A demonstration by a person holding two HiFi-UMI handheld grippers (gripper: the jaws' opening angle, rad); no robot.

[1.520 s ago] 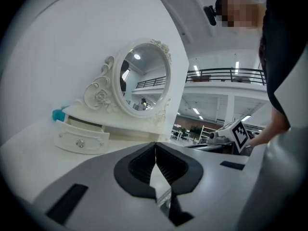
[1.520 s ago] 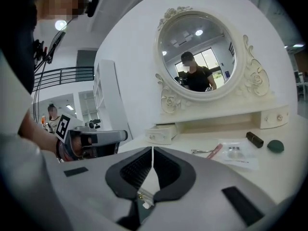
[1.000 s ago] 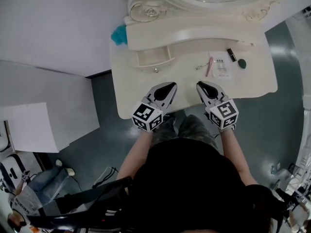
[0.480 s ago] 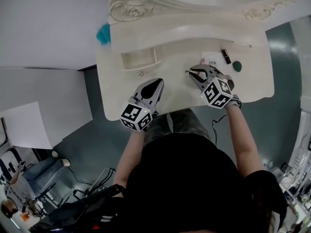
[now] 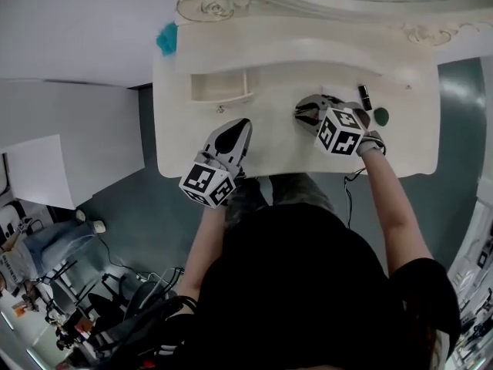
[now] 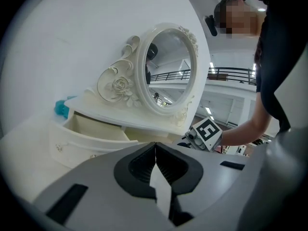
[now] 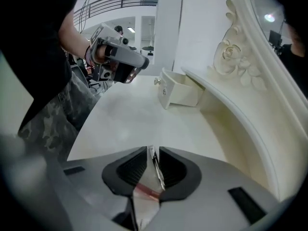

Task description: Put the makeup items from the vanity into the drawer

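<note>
**Right gripper part-open over makeup tools; left gripper closed and empty.**

Your right jaws have just been opening. They stand narrowly apart astride a slim silver metal tool on the cream worktop, with a pink stick lying across below. Your left jaws meet on nothing, near the open cream drawer. A black lipstick tube and a dark green oval item lie just beside your right gripper.

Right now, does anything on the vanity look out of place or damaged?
Nothing looks spilled or broken. Only the small drawer stands pulled out, seemingly empty, while a black tube lies flat on the vanity top.
</note>
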